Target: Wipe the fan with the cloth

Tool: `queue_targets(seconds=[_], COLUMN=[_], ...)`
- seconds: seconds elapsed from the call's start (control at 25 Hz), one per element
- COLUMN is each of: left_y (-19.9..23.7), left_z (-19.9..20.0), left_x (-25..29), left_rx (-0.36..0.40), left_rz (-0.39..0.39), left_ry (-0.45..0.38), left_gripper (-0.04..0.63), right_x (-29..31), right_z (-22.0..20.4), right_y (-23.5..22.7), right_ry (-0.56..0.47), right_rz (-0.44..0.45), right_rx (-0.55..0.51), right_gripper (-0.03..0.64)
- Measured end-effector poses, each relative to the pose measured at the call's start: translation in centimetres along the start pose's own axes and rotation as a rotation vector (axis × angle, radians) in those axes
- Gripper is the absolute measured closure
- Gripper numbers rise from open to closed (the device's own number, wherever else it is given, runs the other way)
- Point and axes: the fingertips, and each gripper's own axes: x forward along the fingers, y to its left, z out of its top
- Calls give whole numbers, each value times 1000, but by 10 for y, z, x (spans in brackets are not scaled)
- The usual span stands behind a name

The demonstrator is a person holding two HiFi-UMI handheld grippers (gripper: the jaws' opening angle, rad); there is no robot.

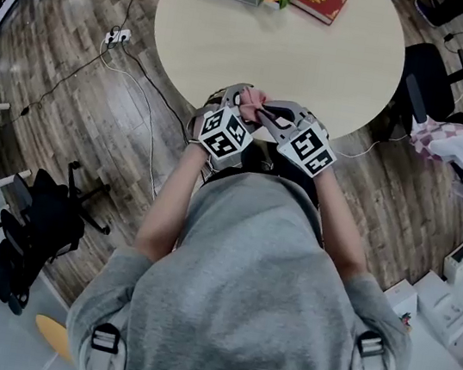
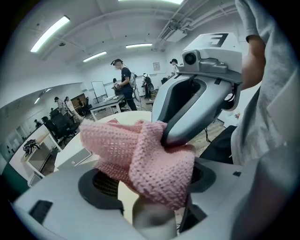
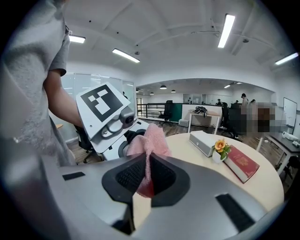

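fingers of the right gripper (image 3: 146, 169): squeezed shut on a thin fold of the pink knitted cloth (image 3: 149, 139).
fingers of the left gripper (image 2: 157, 180): wide apart, with the fat bunch of cloth lying between them. it looks loose.
where: both sit close to the person's tummy, at the near edge of the round pale table (image 1: 235, 50).
fan: no view shows it, so find it first.
do it well: hold one firm pinch and let a big flap hang free to wipe with.
far side of table: white flat box (image 3: 201, 140), small orange flower (image 3: 220, 147) and red book (image 3: 243, 164), all well away.
watch out: black chair (image 1: 432, 76) and white cable (image 1: 145, 96) on the floor.
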Motion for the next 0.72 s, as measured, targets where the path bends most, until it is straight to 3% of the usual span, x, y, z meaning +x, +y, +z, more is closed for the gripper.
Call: queue_targets(seconds=[0.48,0.72], left_y=[-10,-15], left_z=[1,-1], left_x=[-2,-4], left_rx=[28,35], left_rz=[-23,-29], left_ry=[13,20], left_gripper=[226,225], right_x=[20,26], right_z=[17,18], right_y=[-3,7], right_ry=[52,68], right_rz=[-4,17], right_rx=[-103,-100], right_gripper=[588,588])
